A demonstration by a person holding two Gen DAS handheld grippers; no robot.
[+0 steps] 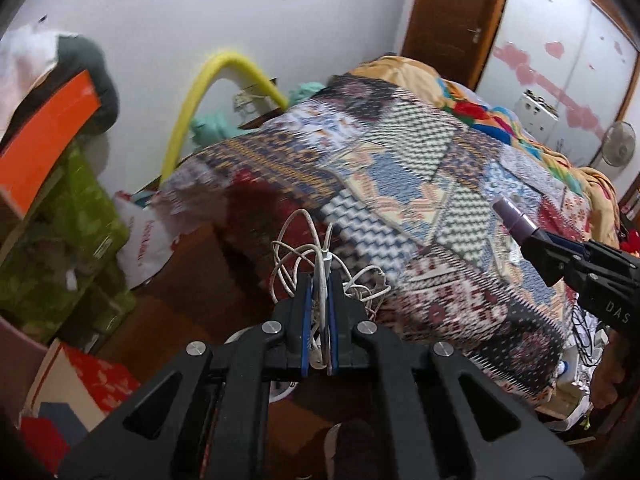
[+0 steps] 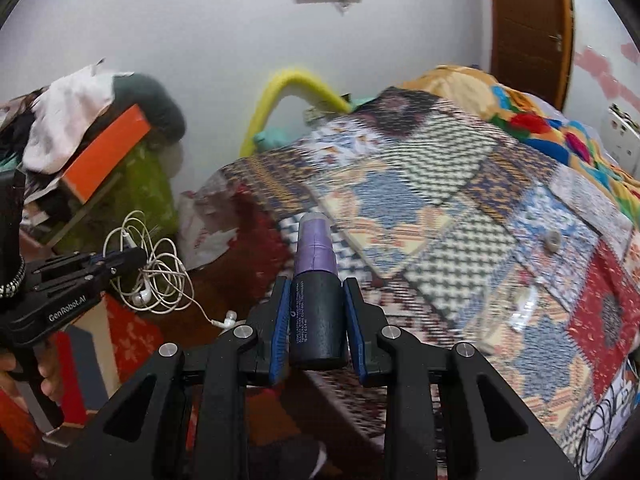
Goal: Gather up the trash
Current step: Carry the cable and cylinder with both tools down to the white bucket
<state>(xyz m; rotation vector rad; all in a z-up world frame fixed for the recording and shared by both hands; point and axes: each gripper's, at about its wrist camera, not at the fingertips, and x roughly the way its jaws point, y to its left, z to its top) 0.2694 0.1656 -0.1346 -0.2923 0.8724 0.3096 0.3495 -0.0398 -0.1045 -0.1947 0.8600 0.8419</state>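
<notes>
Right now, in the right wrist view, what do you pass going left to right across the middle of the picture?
Left gripper → tangled white earphones → purple-capped black bottle held in the right gripper → patchwork blanket on the bed.

A bed (image 2: 440, 208) carries a multicoloured patchwork quilt (image 1: 400, 184) that covers most of its top. A rumpled yellow-orange blanket with bright patches (image 2: 532, 120) lies bunched along its far side, near the wall.
</notes>
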